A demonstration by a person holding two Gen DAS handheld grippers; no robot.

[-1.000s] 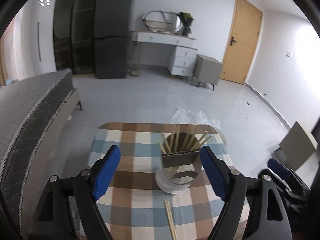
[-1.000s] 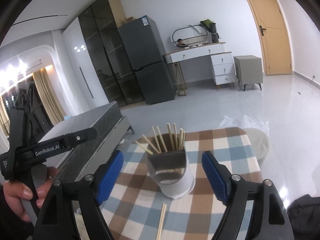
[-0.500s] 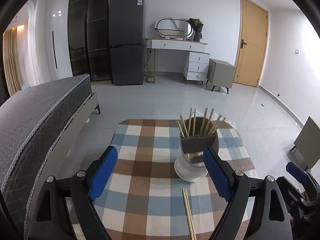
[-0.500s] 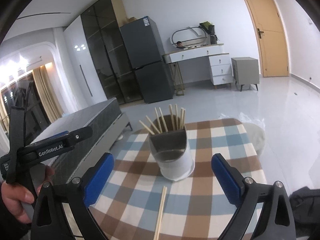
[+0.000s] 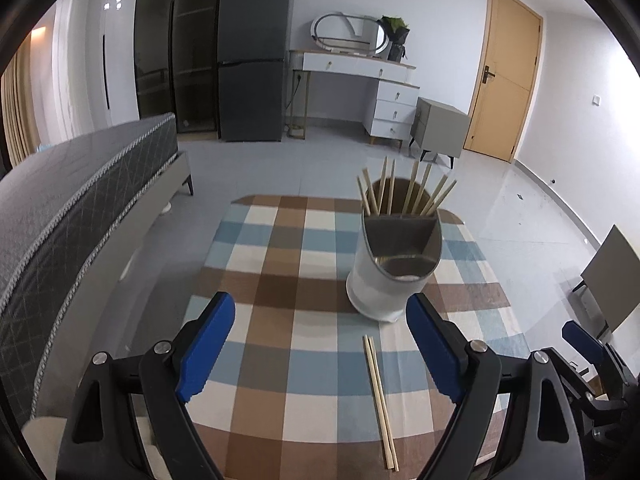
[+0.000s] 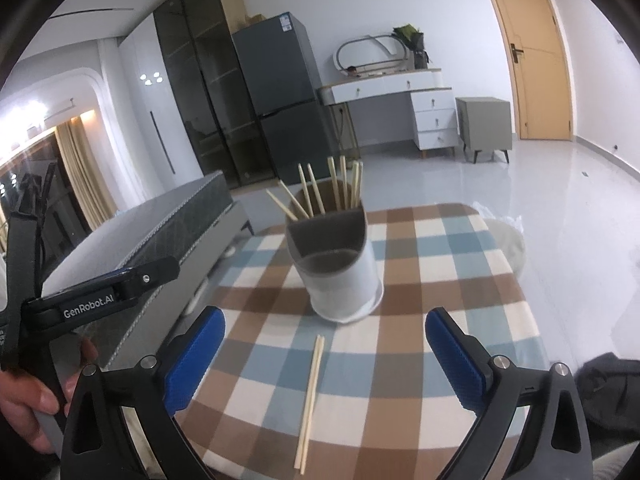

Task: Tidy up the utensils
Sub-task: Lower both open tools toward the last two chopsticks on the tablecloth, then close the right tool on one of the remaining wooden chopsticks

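Ahead of the left gripper (image 5: 320, 344), a woven-looking checked tablecloth (image 5: 280, 280) lies matt and soft. The utensil holder (image 5: 394, 268) beyond the right-hand finger looks like smooth white plastic outside, with a matt grey divided insert. The standing chopsticks (image 5: 404, 192) and the loose pair (image 5: 380, 400) between the fingers are pale, unvarnished-looking wood or bamboo. Both tongs have black plastic arms, metal rivets and ribbed blue pads (image 6: 192, 360); the right gripper (image 6: 324, 364) likewise. The floor (image 6: 560, 200) beyond is glossy tile

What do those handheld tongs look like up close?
Both the left tongs and right tongs have black angular plastic arms with silver screws, tipped with blue ribbed pads. The left one's side, in the right view, reads "GenRobot.AI" in white.
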